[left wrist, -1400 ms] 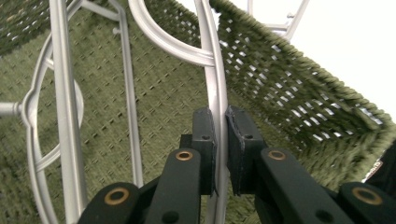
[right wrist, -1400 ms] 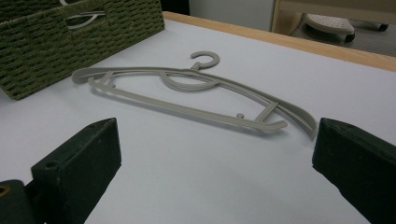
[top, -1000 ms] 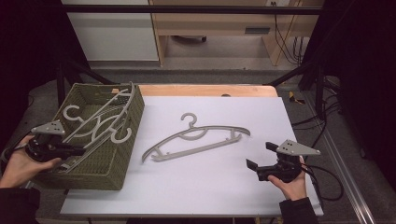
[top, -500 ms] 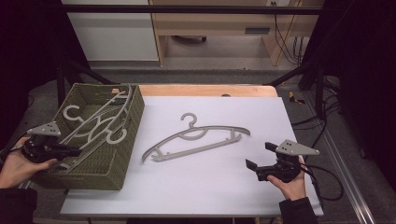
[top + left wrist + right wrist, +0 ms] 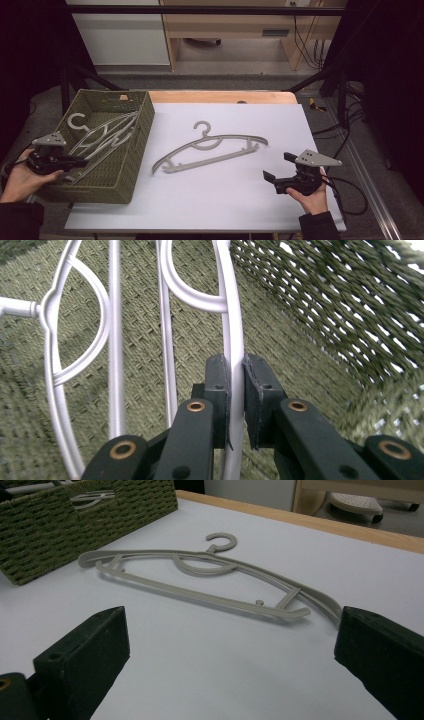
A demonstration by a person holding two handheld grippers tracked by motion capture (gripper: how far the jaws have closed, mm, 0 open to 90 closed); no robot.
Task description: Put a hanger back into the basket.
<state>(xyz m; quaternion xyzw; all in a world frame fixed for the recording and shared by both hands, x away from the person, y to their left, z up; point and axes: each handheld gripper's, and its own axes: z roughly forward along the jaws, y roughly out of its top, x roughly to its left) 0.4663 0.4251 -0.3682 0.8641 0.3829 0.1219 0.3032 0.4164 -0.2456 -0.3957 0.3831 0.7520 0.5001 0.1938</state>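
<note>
On the white table (image 5: 225,195) we see a grey hanger (image 5: 210,150) at centre; at nine o'clock, our left gripper (image 5: 235,405) pinches a white hanger (image 5: 231,315) inside the basket (image 5: 132,165); the right gripper (image 5: 280,174), at four o'clock, has its fingers spread wide.

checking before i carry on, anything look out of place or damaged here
Nothing looks damaged or spilled. One grey hanger lies flat on the white table, apart from the rest in the woven basket; the left gripper is clamped on a white hanger there.
</note>
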